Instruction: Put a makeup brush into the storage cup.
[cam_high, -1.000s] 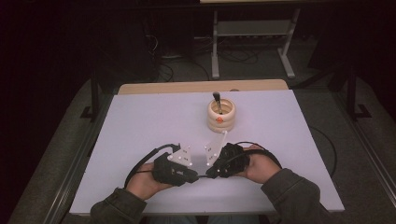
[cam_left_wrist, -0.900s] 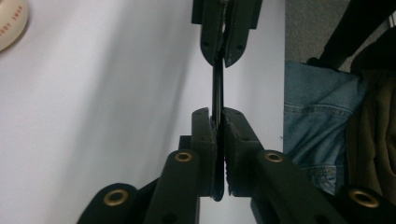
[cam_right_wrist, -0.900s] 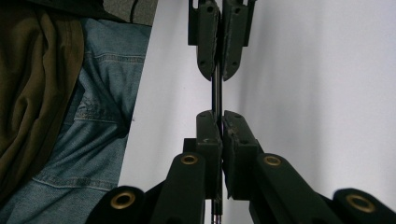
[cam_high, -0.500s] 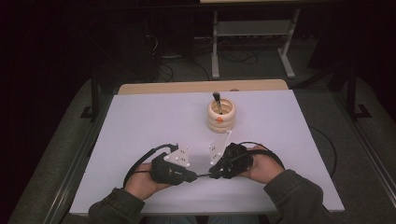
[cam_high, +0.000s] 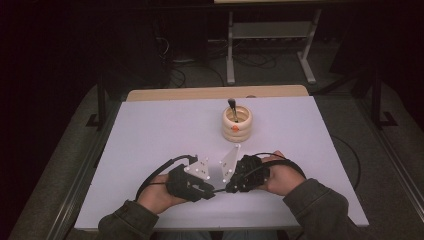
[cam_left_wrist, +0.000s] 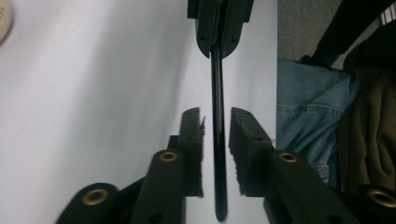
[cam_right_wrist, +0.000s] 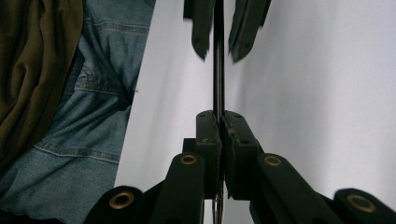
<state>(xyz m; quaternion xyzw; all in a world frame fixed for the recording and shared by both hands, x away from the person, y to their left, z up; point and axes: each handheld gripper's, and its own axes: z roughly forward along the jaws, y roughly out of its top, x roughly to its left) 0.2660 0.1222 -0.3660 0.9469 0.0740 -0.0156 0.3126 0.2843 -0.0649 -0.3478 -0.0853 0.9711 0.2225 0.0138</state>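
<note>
Near the table's front edge my two grippers point at each other, tip to tip. A thin black rod (cam_left_wrist: 217, 84) runs between them. My right gripper (cam_right_wrist: 218, 116) is shut on the rod (cam_right_wrist: 218, 70), its pads pressed flat against it. My left gripper (cam_left_wrist: 215, 121) has just been opening: the rod lies between its pads with a small gap on each side. In the high view the left gripper (cam_high: 212, 190) and right gripper (cam_high: 228, 188) meet at the front middle, each in a hand.
A beige ringed cup (cam_high: 237, 124) stands at the middle of the white table (cam_high: 150, 135), with a black-handled tool (cam_high: 232, 106) upright in it. The person's jeans (cam_left_wrist: 303, 116) and olive sleeve lie just past the table's near edge. Metal stands are on the floor beyond.
</note>
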